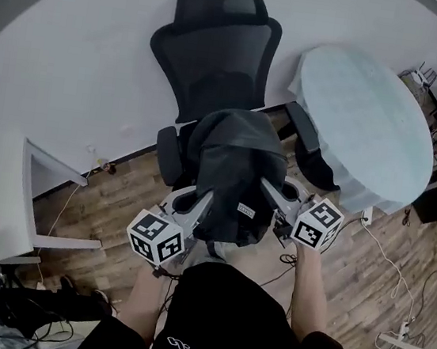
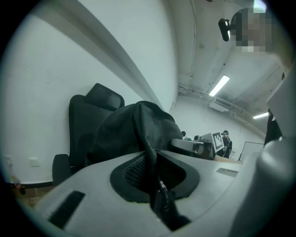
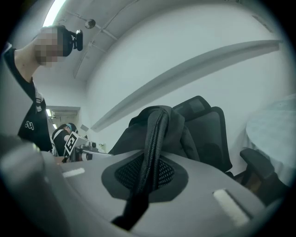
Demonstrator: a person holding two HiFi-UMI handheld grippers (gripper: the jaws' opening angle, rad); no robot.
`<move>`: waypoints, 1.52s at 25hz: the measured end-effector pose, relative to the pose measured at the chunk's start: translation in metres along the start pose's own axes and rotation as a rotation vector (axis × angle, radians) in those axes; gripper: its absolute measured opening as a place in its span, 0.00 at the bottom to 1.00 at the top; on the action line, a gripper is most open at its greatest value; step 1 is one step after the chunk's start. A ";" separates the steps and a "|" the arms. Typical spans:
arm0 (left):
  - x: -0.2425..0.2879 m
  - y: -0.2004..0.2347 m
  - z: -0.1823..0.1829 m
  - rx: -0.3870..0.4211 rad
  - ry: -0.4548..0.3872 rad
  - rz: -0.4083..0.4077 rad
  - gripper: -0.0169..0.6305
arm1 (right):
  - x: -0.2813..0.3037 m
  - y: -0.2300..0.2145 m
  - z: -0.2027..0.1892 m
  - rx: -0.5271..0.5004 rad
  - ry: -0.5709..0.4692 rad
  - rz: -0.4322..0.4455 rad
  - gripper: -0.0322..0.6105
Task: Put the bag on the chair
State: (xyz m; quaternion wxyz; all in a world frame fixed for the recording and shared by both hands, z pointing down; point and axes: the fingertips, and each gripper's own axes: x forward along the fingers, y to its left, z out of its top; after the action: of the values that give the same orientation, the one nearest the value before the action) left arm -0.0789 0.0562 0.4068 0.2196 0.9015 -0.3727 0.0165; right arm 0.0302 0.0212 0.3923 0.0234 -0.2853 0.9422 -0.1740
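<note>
A dark grey backpack [image 1: 233,168] hangs in the air between both grippers, in front of and above the seat of a black mesh office chair [image 1: 218,58]. My left gripper [image 1: 201,206] is shut on a strap [image 2: 150,157] at the bag's left side. My right gripper [image 1: 270,191] is shut on a webbing strap [image 3: 155,152] at the bag's right side. In the left gripper view the bag [image 2: 132,129] bulges ahead of the jaws with the chair's backrest [image 2: 85,125] behind it. In the right gripper view the bag [image 3: 157,127] covers part of the chair [image 3: 210,134].
A round table with a pale cover [image 1: 369,126] stands right of the chair, close to its right armrest [image 1: 306,145]. A white table [image 1: 4,197] stands at the left. Cables [image 1: 386,264] run over the wood floor. The wall lies behind the chair.
</note>
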 end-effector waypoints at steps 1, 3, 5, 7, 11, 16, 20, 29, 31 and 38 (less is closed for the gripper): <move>0.010 0.017 0.005 -0.022 0.012 -0.009 0.09 | 0.016 -0.013 0.004 0.010 0.008 0.012 0.10; 0.035 0.049 0.020 -0.025 0.045 -0.026 0.09 | 0.049 -0.044 0.015 0.026 0.003 0.025 0.10; 0.062 0.076 0.030 -0.011 0.085 -0.046 0.09 | 0.075 -0.077 0.023 0.042 -0.001 0.018 0.10; 0.084 0.098 0.035 -0.020 0.115 -0.057 0.09 | 0.096 -0.105 0.025 0.058 0.013 0.008 0.09; 0.112 0.131 0.038 -0.058 0.153 -0.032 0.09 | 0.121 -0.141 0.024 0.093 0.058 0.005 0.10; 0.138 0.161 0.037 -0.094 0.183 0.013 0.09 | 0.140 -0.173 0.021 0.122 0.110 0.013 0.10; 0.149 0.184 0.031 -0.144 0.183 0.050 0.09 | 0.157 -0.192 0.012 0.127 0.157 0.026 0.10; 0.187 0.237 0.024 -0.220 0.163 0.143 0.09 | 0.200 -0.247 -0.001 0.128 0.221 0.010 0.10; 0.197 0.247 0.022 -0.242 0.155 0.161 0.09 | 0.207 -0.260 -0.005 0.139 0.229 0.001 0.10; 0.236 0.292 0.017 -0.272 0.145 0.200 0.09 | 0.237 -0.310 -0.013 0.133 0.251 -0.013 0.10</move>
State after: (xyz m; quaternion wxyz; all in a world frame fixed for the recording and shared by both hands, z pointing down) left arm -0.1091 -0.2903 0.5489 0.3631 0.8183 -0.4425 0.0527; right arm -0.0056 -0.3441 0.5236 -0.0767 -0.2650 0.9223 -0.2707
